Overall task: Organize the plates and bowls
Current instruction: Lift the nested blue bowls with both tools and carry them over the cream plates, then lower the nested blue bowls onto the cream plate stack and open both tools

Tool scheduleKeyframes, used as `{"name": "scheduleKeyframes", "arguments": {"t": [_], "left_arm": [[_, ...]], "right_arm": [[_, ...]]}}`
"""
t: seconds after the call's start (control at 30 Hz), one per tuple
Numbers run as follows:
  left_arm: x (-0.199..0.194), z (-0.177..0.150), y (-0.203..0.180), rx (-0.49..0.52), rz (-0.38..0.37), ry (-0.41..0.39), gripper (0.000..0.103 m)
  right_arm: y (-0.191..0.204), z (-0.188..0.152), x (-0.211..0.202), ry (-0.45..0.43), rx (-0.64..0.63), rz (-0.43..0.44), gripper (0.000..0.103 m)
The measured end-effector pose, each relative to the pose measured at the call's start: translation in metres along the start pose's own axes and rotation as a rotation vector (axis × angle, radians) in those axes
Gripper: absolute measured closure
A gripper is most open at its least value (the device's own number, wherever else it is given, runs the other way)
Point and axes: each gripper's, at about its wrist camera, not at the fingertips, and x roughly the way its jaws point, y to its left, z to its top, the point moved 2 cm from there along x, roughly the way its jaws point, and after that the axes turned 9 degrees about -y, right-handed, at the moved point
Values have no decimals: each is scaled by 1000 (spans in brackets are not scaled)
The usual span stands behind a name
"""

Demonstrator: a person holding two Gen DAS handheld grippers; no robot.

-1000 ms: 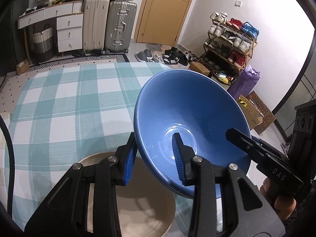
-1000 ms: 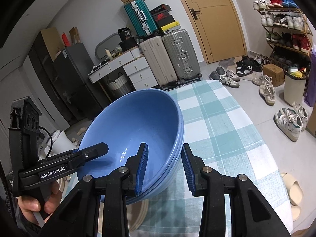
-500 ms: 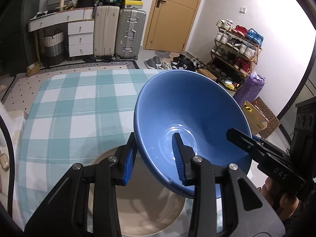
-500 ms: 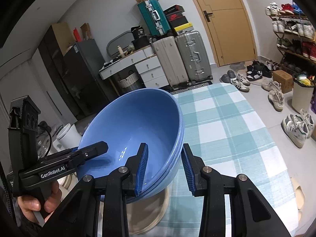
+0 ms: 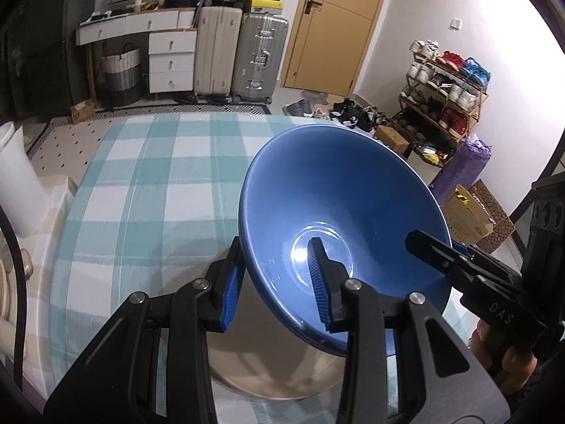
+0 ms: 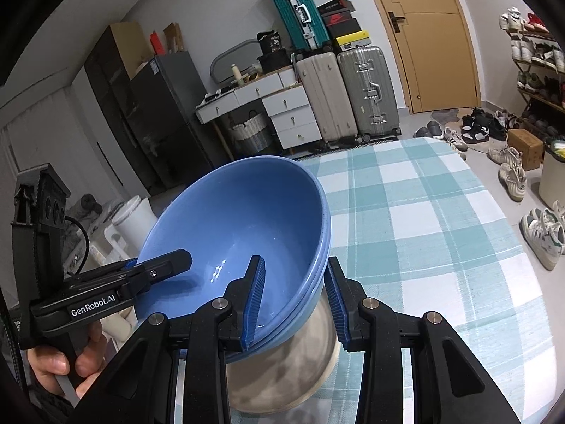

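Note:
A stack of nested blue bowls (image 5: 339, 205) (image 6: 243, 219) hangs tilted above the checked table, held from both sides. My left gripper (image 5: 277, 282) is shut on its left rim, one finger inside and one outside. My right gripper (image 6: 295, 300) is shut on the opposite rim in the same way. Under the bowls a beige plate (image 5: 272, 364) (image 6: 300, 364) lies near the table's front edge, partly covered by them. Each view shows the other gripper at the bowls' far rim, with a hand on its handle.
The green-and-white checked tablecloth (image 5: 148, 183) (image 6: 423, 219) stretches away beyond the plate. A white bin (image 5: 14, 183) stands left of the table. Suitcases (image 5: 240, 56), drawers, a shoe rack (image 5: 448, 88) and shoes on the floor surround it.
Both grippers have carried the blue bowls across the table and over the beige plate, which now lies further under them. The grips have not changed.

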Motion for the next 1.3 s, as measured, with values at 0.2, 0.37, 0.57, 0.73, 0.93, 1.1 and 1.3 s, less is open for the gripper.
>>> {"name": "scheduleKeyframes", "arguments": {"t": [0.2, 0.37, 0.57, 0.73, 0.93, 1.1, 1.3], "left_arm": [[8, -14, 22, -45, 32, 10, 71], [21, -26, 36, -76, 43, 37, 71], [42, -38, 46, -76, 55, 67, 71], [54, -43, 51, -73, 61, 79, 71], [62, -43, 55, -78, 60, 81, 71], [70, -41, 61, -86, 61, 77, 71], [76, -37, 67, -91, 68, 71, 71]], "right_arm": [[10, -13, 16, 40, -20, 20, 67], [13, -19, 28, 72, -38, 24, 67], [13, -30, 41, 109, -45, 6, 67], [10, -33, 47, 121, -47, 0, 67], [11, -31, 50, 120, -62, -8, 67], [13, -31, 52, 119, -74, -12, 67], [16, -31, 54, 112, -97, -10, 67]]}}
